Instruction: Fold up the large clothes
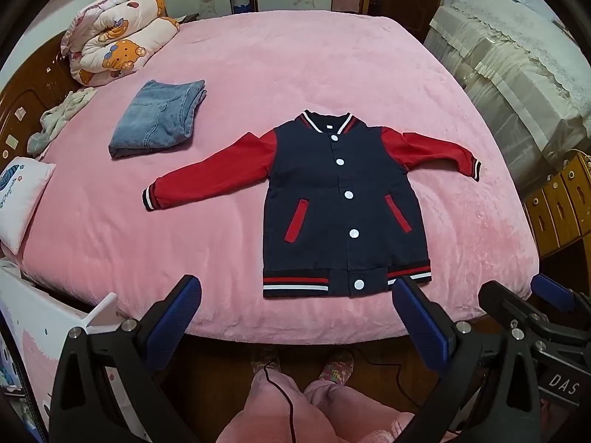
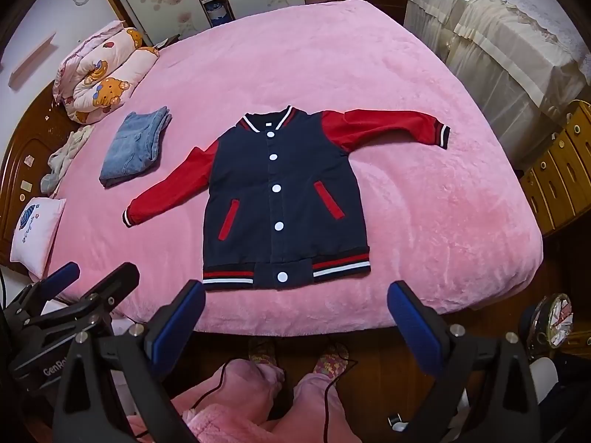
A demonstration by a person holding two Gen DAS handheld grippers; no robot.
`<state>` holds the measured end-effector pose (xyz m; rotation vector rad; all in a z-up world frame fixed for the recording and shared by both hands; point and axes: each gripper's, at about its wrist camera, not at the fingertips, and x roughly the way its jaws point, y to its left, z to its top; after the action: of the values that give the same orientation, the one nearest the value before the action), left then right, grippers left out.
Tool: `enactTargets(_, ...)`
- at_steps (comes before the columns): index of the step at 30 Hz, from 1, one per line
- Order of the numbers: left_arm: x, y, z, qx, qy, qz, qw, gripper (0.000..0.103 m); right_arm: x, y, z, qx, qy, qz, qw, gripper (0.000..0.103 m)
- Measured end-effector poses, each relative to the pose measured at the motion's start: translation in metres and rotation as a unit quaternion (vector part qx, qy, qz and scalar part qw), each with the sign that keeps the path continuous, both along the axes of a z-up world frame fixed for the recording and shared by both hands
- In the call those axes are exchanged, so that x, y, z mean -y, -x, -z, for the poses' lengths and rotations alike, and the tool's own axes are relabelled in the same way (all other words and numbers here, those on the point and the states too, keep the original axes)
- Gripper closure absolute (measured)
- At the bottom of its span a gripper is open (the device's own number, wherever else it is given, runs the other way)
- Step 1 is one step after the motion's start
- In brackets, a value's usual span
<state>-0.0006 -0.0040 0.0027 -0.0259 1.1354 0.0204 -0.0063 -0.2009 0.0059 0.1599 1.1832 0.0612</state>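
Both sets of jaws are wide apart with nothing in them: left gripper [image 1: 295, 295] and right gripper [image 2: 295, 299] hang just off the near edge of the bed [image 1: 332, 55], above the floor. So folding of the jacket [image 1: 343, 199] hasn't started, I'd say. It lies flat, front up, near that edge, snaps done up, both red sleeves spread out sideways. Navy body, striped hem and cuffs, pretty smooth. The jeans [image 1: 159, 118] beyond its sleeve look already folded, so probably one down, one left.
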Motion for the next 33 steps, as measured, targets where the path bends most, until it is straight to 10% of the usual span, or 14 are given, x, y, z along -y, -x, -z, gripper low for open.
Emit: enactTargets(33,0.030,-0.021,0.004,-0.009,-0.006,-0.025,0.9996,0.001,0.035,-0.034,0.010,-0.008,-0.001,-0.020,1.000,0.004)
